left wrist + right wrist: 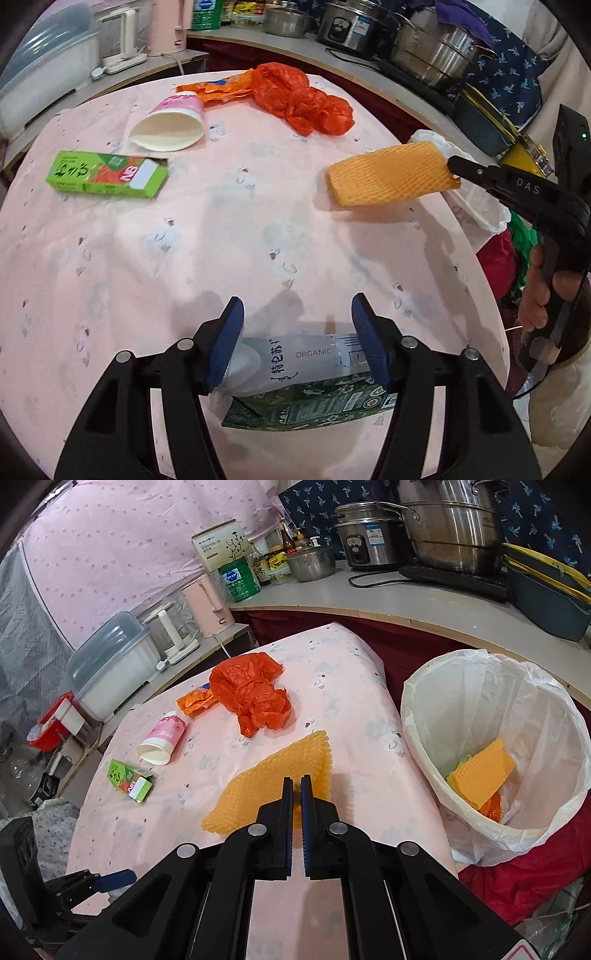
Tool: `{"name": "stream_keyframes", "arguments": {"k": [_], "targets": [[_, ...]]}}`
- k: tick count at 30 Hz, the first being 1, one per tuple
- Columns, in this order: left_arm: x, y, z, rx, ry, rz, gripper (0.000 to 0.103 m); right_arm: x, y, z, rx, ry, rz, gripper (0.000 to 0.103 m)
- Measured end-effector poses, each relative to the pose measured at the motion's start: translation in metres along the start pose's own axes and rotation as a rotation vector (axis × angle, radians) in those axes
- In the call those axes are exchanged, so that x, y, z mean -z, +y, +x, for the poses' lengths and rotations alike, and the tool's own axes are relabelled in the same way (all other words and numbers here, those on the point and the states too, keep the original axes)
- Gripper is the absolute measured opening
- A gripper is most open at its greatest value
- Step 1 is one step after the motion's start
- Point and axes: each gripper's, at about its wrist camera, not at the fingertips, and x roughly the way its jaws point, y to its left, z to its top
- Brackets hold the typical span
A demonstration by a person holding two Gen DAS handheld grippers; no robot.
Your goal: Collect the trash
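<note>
My left gripper is open, pointing down at a green and white milk carton that lies flat on the pink tablecloth; its blue pads flank the carton's ends without pressing. My right gripper is shut on an orange foam net, held just above the table's right side and also visible as the foam net in the left wrist view. Still on the cloth are a red plastic bag, an orange wrapper, a tipped paper cup and a green box.
A bin with a white liner stands beside the table's right edge and holds another orange foam piece. Pots, a rice cooker and a kettle line the counter behind. A red cloth lies under the bin.
</note>
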Motion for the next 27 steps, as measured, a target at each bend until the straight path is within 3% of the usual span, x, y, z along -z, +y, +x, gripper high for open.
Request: {"name": "stream_keyframes", "arguments": {"k": [4,9,10,14,27], "targets": [[0.003,0.009,-0.023,-0.102,-0.066,-0.04,0.059,0.003,0.004,-0.008,-0.014,-0.008,-0.007,0.005],[0.005,0.01,-0.049,-0.15,-0.126,-0.114,0.081,0.003,0.016,-0.024,-0.049,-0.037,-0.035,0.005],[0.008,0.009,-0.052,-0.16,-0.126,-0.129,0.087,0.004,0.018,-0.027,-0.055,-0.044,-0.038,0.005],[0.023,0.006,-0.053,-0.172,-0.087,-0.197,0.088,0.011,0.029,-0.037,-0.087,-0.037,-0.066,0.005],[0.057,0.021,-0.042,-0.126,-0.013,-0.428,0.088,0.12,0.089,-0.007,-0.194,0.254,-0.28,0.005]]}}
